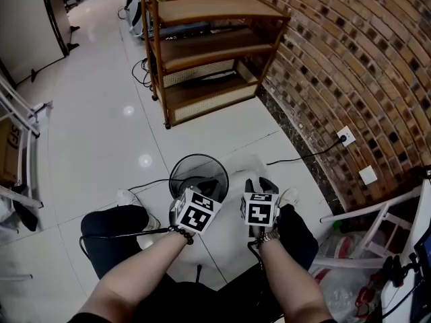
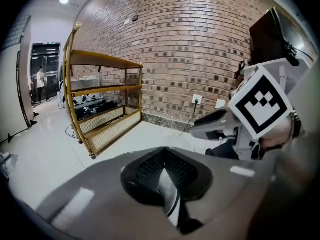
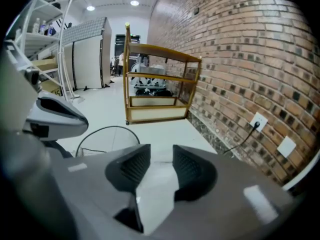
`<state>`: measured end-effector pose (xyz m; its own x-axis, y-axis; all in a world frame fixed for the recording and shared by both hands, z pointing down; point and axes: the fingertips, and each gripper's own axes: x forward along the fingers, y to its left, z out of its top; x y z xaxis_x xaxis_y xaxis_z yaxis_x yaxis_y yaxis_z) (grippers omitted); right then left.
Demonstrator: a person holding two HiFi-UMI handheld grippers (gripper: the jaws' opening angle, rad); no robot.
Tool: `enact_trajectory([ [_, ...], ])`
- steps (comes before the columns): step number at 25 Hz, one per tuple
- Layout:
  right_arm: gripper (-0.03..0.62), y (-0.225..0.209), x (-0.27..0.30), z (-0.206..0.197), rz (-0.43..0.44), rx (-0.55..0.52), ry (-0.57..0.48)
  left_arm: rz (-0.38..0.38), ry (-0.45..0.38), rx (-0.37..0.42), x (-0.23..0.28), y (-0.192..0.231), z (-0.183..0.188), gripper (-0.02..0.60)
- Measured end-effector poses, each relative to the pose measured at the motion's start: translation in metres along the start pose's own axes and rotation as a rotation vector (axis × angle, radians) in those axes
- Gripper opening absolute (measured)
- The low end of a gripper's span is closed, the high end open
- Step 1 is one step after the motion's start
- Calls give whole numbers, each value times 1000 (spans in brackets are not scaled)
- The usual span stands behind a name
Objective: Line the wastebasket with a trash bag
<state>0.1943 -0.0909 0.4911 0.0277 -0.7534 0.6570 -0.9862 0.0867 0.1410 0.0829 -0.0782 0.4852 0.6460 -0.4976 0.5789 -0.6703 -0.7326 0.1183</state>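
A black wire-mesh wastebasket [image 1: 197,171] stands on the white tile floor in front of the person's knees; its rim [image 3: 107,133] also shows in the right gripper view. A pale translucent trash bag [image 1: 250,165] lies by the basket's right side. My left gripper [image 1: 204,186] hangs over the basket's near rim, and its pads [image 2: 150,170] meet with nothing visible poking out beyond them. My right gripper [image 1: 259,184] is over the bag's near edge with its jaws apart [image 3: 161,170]. Only a pale surface shows in the gap; I cannot tell bag from floor there.
A wooden shelf cart [image 1: 209,52] stands beyond the basket against the curved brick wall [image 1: 350,59]. A cable runs to a wall socket [image 1: 345,136]. A white frame [image 1: 377,224] and plastic bags are at the right. The person's black-trousered knees [image 1: 111,229] flank the grippers.
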Motion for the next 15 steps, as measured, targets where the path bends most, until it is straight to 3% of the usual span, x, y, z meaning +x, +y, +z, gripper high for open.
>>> enact_trajectory([
  [15,169,-34,75,-24,-55,-173,161,-15,26,11,48,6,11,5],
])
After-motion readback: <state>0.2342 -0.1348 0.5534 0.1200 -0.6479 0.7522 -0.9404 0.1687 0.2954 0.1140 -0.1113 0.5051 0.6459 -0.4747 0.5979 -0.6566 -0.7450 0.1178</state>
